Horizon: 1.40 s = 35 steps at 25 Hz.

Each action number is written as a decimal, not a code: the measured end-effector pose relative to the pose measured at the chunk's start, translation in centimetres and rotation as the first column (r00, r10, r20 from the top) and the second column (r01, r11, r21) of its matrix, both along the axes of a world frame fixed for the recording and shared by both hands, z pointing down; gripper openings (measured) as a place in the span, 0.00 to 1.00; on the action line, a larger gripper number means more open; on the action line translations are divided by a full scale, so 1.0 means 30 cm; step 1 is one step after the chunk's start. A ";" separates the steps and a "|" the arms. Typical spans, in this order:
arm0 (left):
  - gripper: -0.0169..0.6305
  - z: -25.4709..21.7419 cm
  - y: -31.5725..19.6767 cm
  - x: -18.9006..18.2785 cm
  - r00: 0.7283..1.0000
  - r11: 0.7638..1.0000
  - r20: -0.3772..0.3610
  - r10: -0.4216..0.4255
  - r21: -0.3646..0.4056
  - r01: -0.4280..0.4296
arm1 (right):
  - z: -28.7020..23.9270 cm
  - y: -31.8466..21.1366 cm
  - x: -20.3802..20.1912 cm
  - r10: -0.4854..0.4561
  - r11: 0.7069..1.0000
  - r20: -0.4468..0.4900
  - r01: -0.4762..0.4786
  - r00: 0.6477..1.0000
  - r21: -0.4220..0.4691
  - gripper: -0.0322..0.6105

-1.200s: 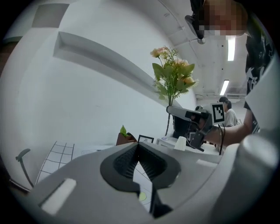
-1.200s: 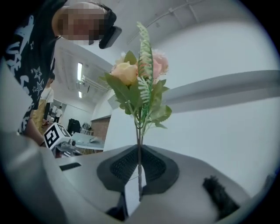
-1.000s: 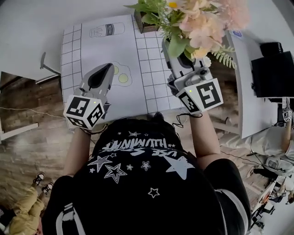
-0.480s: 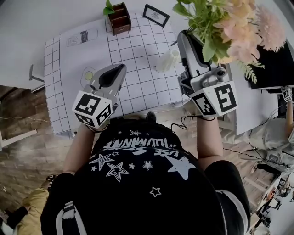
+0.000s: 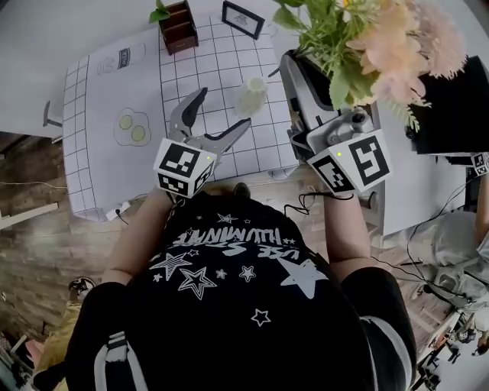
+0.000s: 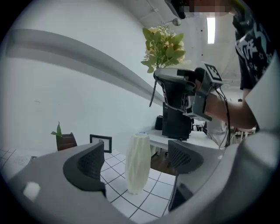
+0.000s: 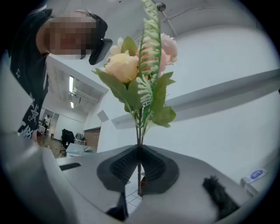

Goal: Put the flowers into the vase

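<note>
A white ribbed vase [image 5: 250,95] stands upright on the gridded mat [image 5: 137,84]. My left gripper [image 5: 223,113] is just short of it, its jaws opening, with the vase [image 6: 137,162] ahead between the two pads [image 6: 89,164] and apart from both. The right gripper [image 5: 296,65] is held above the table's right side, shut on the stems of a bouquet of peach and pink flowers [image 5: 374,42] with green leaves. In the right gripper view the thin stems run up through the closed right gripper [image 7: 139,164] to the blooms [image 7: 133,65].
At the mat's far edge sit a small wooden box with a green plant [image 5: 178,27] and a black picture frame [image 5: 242,17]. Fried eggs [image 5: 131,127] are drawn on the mat. A black device [image 5: 451,107] sits on the neighbouring table at right.
My left gripper has swung right across the mat to the vase and its jaws have spread apart. The right gripper keeps its hold on the bouquet, now just right of the vase.
</note>
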<state>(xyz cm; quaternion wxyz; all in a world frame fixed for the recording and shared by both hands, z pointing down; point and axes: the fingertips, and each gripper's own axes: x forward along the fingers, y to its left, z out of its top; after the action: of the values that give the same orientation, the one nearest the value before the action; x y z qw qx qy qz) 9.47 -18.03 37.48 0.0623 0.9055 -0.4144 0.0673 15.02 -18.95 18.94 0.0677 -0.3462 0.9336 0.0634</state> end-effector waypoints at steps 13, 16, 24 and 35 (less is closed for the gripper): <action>0.76 0.177 -0.160 0.209 0.976 0.995 0.201 -0.088 0.053 0.078 | 0.151 -0.062 0.002 -0.160 0.984 -0.008 0.159 0.987 -0.075 0.09; 0.75 0.203 -0.183 0.213 0.975 0.994 0.190 -0.112 0.029 0.108 | 0.182 -0.070 -0.009 -0.170 0.982 -0.010 0.169 0.985 -0.086 0.09; 0.57 0.233 -0.200 0.226 0.961 0.991 0.241 -0.134 0.038 0.129 | 0.221 -0.081 -0.026 -0.168 0.981 -0.017 0.165 0.986 -0.097 0.09; 0.56 0.243 -0.193 0.207 0.974 0.995 0.204 -0.094 0.040 0.088 | 0.410 -0.100 -0.042 -0.128 0.982 -0.141 0.106 0.982 -0.155 0.09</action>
<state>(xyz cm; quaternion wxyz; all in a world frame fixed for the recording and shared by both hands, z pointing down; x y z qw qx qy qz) 15.67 -23.83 44.78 0.0080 0.8746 -0.4606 0.1512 13.76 -21.94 31.24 -0.0249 -0.2888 0.9569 0.0165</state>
